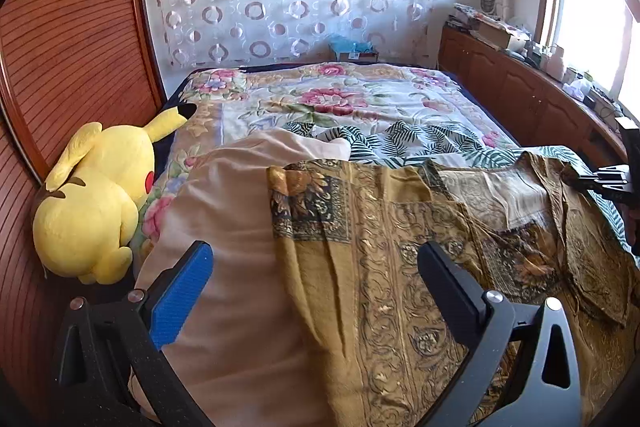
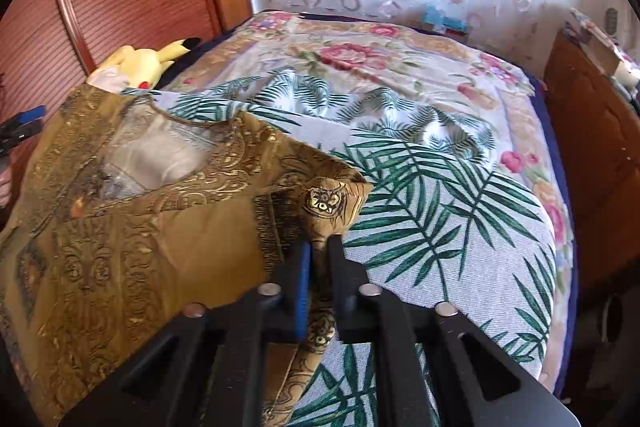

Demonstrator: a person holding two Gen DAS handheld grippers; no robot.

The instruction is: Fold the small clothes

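Observation:
A mustard-gold patterned top (image 1: 384, 247) lies spread on the bed, its neckline toward the right. My left gripper (image 1: 316, 267) is open above its left part, fingers wide apart, holding nothing. My right gripper (image 2: 319, 247) is shut on the right edge of the same top (image 2: 140, 227), a fold of gold cloth pinched between the fingers and lifted a little. The right gripper also shows at the right edge of the left wrist view (image 1: 608, 181). The left gripper shows at the left edge of the right wrist view (image 2: 22, 127).
A pale pink pillow (image 1: 232, 227) lies under the top's left side. A yellow plush toy (image 1: 96, 203) sits by the wooden headboard (image 1: 60, 47). A palm-leaf sheet (image 2: 440, 211) and floral blanket (image 1: 332, 95) cover the bed. A wooden cabinet (image 1: 520, 91) runs along the right.

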